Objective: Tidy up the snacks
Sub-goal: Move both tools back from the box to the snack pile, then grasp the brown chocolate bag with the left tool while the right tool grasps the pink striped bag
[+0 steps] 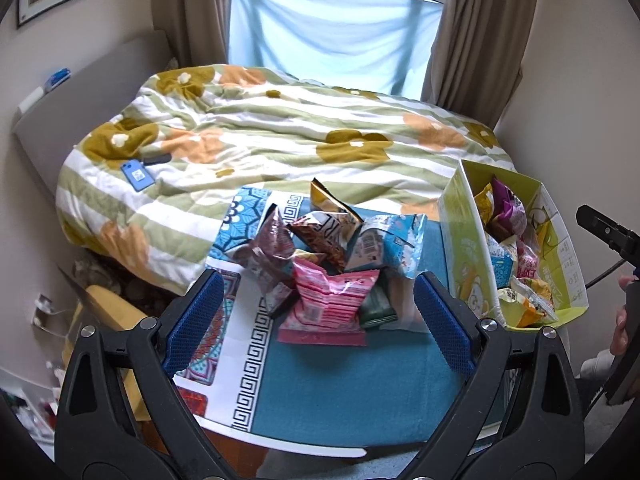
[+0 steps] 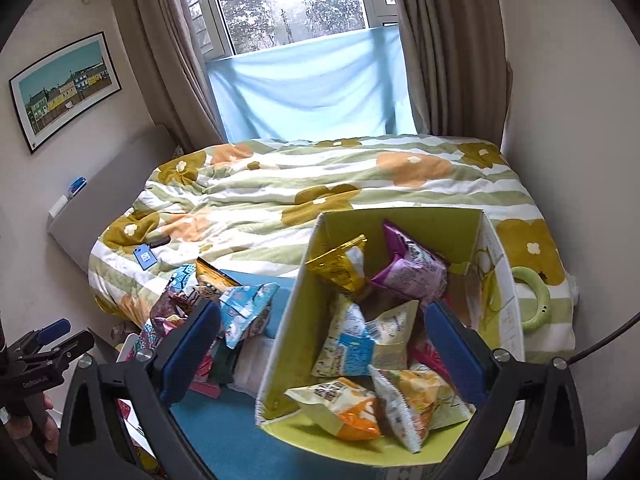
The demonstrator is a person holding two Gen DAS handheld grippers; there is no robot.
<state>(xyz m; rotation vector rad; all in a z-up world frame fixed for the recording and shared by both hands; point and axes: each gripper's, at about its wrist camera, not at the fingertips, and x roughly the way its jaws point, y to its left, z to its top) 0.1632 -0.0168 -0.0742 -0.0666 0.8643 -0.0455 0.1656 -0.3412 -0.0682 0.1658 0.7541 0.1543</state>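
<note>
A pile of snack packets lies on a teal patterned cloth point(image 1: 340, 392): a pink packet point(image 1: 332, 304) in front, a brown one point(image 1: 272, 248) and a light blue one point(image 1: 392, 244) behind. My left gripper point(image 1: 316, 320) is open and empty, its jaws standing either side of the pink packet. A yellow-green cardboard box point(image 1: 460, 248) at the right holds several packets. My right gripper point(image 2: 320, 344) is open and empty above the box point(image 2: 292, 320), over a white-blue packet point(image 2: 360, 344) and an orange one point(image 2: 344, 404). A gold packet point(image 2: 340, 264) and a purple one point(image 2: 412, 272) lie at the box's back.
A bed with a flowered green-striped quilt point(image 1: 280, 128) lies behind the cloth, with a blue phone point(image 1: 138, 176) on it. A green ring point(image 2: 536, 300) lies on the quilt right of the box. Curtains and a window stand beyond. Clutter lies on the floor at left.
</note>
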